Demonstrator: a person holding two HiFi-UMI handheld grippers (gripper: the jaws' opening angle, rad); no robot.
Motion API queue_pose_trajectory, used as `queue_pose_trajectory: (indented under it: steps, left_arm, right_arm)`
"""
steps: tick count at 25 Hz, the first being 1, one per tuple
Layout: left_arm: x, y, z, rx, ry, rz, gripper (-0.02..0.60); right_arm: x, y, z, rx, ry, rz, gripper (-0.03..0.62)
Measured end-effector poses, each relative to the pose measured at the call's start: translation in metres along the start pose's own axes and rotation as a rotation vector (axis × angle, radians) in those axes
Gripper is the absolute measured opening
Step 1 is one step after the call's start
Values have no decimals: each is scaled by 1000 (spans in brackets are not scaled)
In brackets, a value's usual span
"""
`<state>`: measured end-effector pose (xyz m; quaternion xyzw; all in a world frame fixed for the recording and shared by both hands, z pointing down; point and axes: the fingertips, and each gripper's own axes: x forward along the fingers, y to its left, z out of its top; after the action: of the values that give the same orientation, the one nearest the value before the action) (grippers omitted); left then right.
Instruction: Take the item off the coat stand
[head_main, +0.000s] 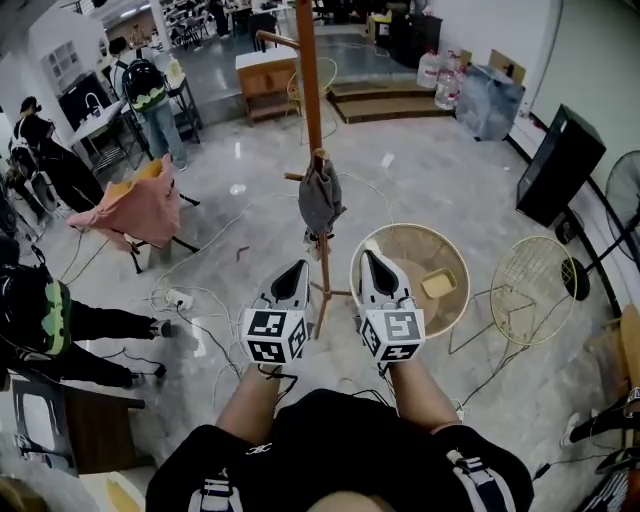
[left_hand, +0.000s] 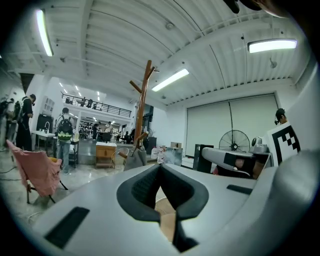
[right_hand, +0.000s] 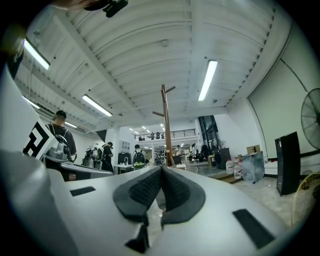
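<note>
pink cloth (head_main: 140, 205): far left, draped over a folding chair, well apart from the coat stand.
people: far left edge, standing by the desks; too small for detail.
floor (head_main: 430, 180): pale glossy tile, with white cables trailing across it left of the stand.
left gripper (head_main: 296, 270): jaws closed tip to tip with nothing between them. It is held low, just left of the pole and on the near side of the item, not touching it.
coat stand (head_main: 310, 90): wooden pole, centre, upright on the floor, with short pegs branching off.
grey item (head_main: 320, 198): hangs from a low peg, right against the pole. It is beyond both grippers, between their lines and clear of both. Bag or bundled cloth, can't tell from here.
right gripper (head_main: 371, 260): jaws closed together, empty. It is just right of the pole, level with the left gripper, over the near-left rim of the round basket.
round basket (head_main: 450, 240): tan, on the floor right of the stand, with a small yellowish thing inside.
wire basket (head_main: 535, 275): pale wire on thin legs, right of the round basket and apart from it.
black box (head_main: 560, 165): far right, by the wall.
</note>
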<state>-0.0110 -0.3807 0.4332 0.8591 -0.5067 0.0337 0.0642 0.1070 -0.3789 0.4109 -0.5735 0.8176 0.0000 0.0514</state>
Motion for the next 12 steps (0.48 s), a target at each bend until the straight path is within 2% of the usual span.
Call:
queue_pose_trajectory:
  steps: [4,12]
  left_arm:
    - [35,13,4,-8,25,8,11]
    - [69,72,19,-10,14,13,11]
  right_arm:
    - [44,-19,0,3,21,21,15]
    - [117,-13,-4,1,13,16,16]
